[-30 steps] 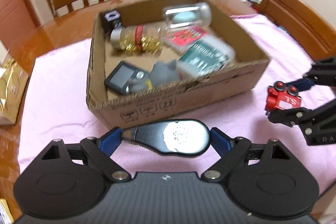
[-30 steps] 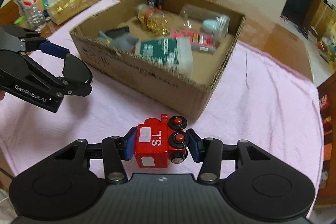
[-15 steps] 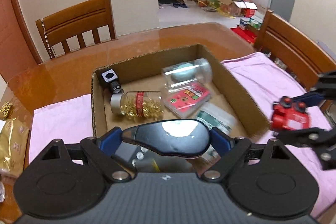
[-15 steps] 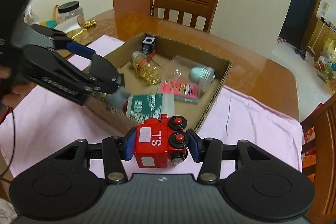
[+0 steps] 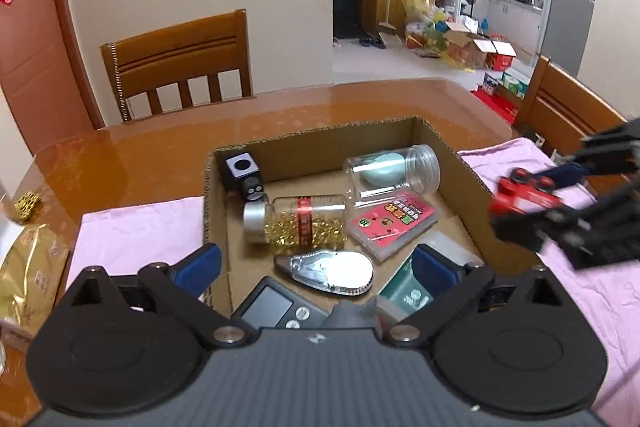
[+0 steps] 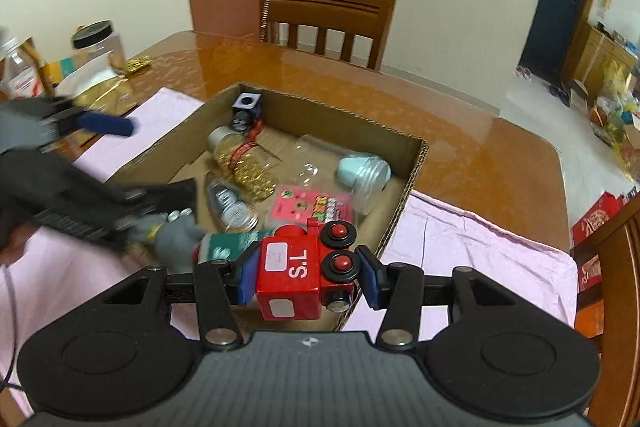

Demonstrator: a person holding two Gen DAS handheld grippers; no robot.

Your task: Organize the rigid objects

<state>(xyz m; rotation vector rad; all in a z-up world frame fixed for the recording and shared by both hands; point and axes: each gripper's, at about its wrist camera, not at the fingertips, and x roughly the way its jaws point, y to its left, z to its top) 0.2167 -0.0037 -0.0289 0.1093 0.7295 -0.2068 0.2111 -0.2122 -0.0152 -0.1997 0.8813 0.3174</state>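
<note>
An open cardboard box (image 5: 468, 167) (image 6: 416, 167) sits on a pink cloth. My left gripper (image 5: 316, 267) is open above the box's near side. A shiny black teardrop-shaped object (image 5: 328, 273) (image 6: 230, 205) lies loose on the box floor below it. My right gripper (image 6: 306, 277) is shut on a red toy train (image 6: 298, 275) and holds it over the box's near right edge; the train also shows in the left wrist view (image 5: 524, 197). In the box lie a capsule bottle (image 5: 296, 223), a clear jar (image 5: 392, 171), a pink card case (image 5: 390, 223) and a black cube (image 5: 240, 169).
The box also holds a dark device with a screen (image 5: 276, 307), a grey figure (image 6: 176, 235) and a green packet (image 6: 228, 243). A gold packet (image 5: 28, 275) and a plastic jar (image 6: 96, 47) stand at the table's left. Wooden chairs (image 5: 176, 63) (image 6: 328, 15) surround the table.
My left gripper moved over the box, opened and let go of the black teardrop object, which now lies in the box. My right gripper carried the red train up over the box edge.
</note>
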